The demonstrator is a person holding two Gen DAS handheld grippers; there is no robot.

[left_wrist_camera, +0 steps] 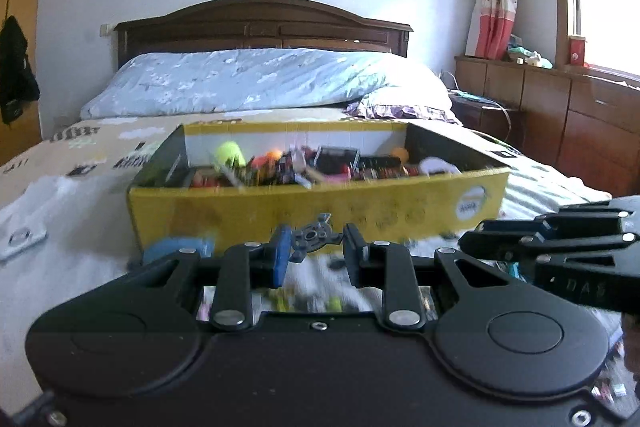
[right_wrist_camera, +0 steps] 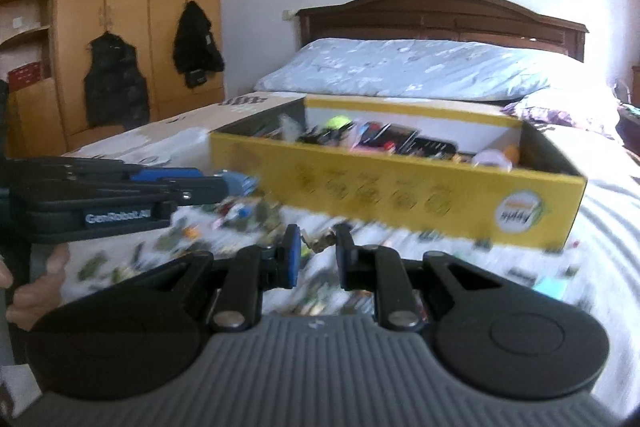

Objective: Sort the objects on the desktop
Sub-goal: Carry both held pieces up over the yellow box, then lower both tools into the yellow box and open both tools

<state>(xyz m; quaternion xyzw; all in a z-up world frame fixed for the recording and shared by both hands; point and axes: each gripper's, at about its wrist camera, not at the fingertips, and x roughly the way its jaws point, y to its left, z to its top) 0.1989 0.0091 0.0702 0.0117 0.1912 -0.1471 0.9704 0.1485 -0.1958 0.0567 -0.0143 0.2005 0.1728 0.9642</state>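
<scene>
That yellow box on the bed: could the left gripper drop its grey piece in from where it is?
Probably yes. The left gripper holds the grey piece just short of the yellow box. The box is open on top and nothing stands between them; it only needs lifting over the near wall.

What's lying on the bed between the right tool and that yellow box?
Small scattered pieces, too blurred to name, lie on the bedsheet between the right tool and the yellow box; the right wrist view shows it.

left gripper clamping grey round part; yellow box beyond
</scene>
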